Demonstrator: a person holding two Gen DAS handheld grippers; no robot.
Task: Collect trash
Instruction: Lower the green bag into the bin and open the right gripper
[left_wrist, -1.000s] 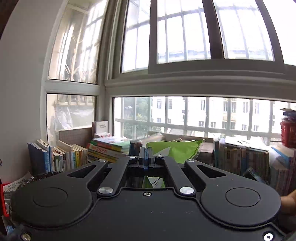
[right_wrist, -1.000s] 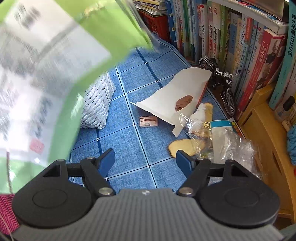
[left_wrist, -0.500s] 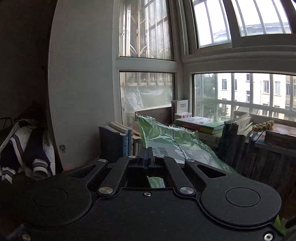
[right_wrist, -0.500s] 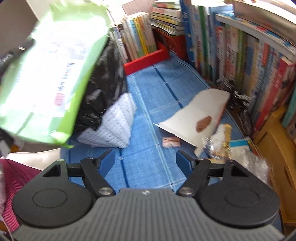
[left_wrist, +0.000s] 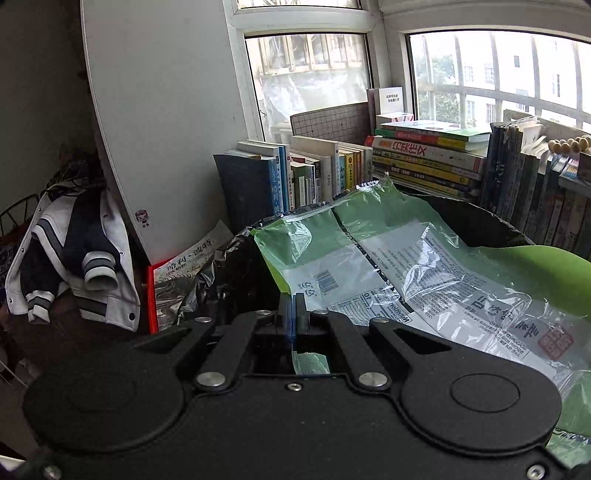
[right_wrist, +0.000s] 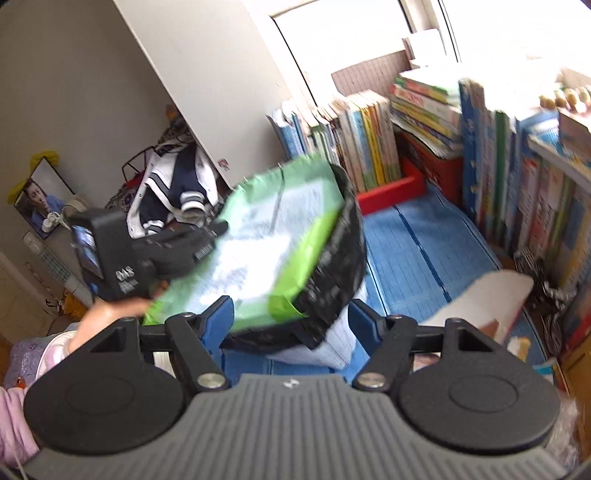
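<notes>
My left gripper is shut on the edge of a large green and clear plastic wrapper. The wrapper lies tilted over the mouth of a black trash bag. In the right wrist view the same wrapper rests on the black bag's rim, which lines a white bin, and the left gripper grips it from the left. My right gripper hovers in front of the bin; its jaws are closing, still wide apart, with nothing held between them.
Rows of books and a red tray line the wall behind the blue mat. A white paper sheet lies on the mat at right. A jacket hangs at left. A person's hand holds the left gripper.
The left gripper swung left and down with the wrapper, bringing it over the black bag. The right gripper rose and tilted up, so most of the floor litter left its view.
</notes>
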